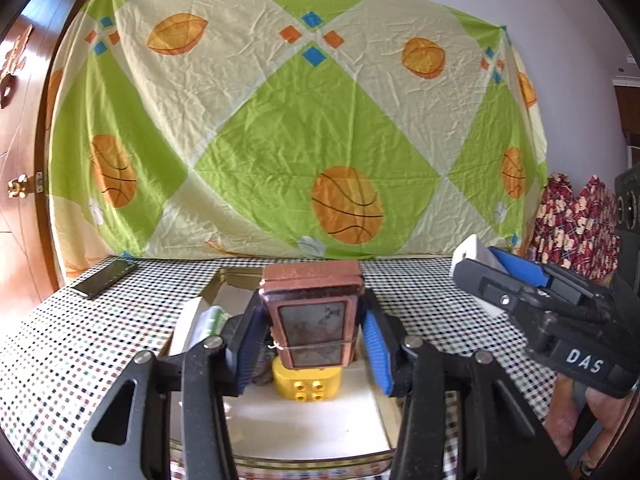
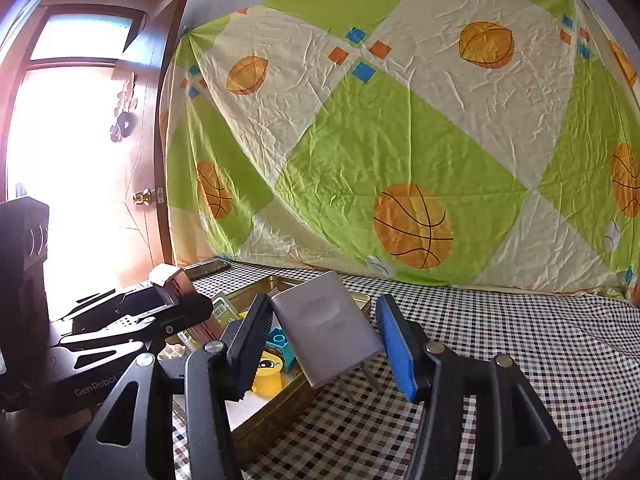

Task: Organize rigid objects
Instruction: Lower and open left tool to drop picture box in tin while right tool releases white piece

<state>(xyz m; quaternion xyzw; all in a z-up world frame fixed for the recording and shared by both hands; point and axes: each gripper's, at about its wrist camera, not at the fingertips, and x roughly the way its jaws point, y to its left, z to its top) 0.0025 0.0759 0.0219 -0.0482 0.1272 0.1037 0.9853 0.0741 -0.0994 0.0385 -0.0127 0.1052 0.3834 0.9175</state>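
Here the left gripper (image 1: pixel 312 340) is clamped on a copper-coloured handheld game (image 1: pixel 312 312), which stands upright between its jaws, above a yellow toy block (image 1: pixel 306 384) in the open tin box (image 1: pixel 312 462) just below. The right gripper (image 2: pixel 324 344) grasps a grey power adapter (image 2: pixel 326 326), tilted between its jaws with its prongs hanging underneath, over the checked tablecloth (image 2: pixel 520 344) just beside the box's edge. Beyond the left jaws, a dark phone (image 1: pixel 105 278) lies on the cloth.
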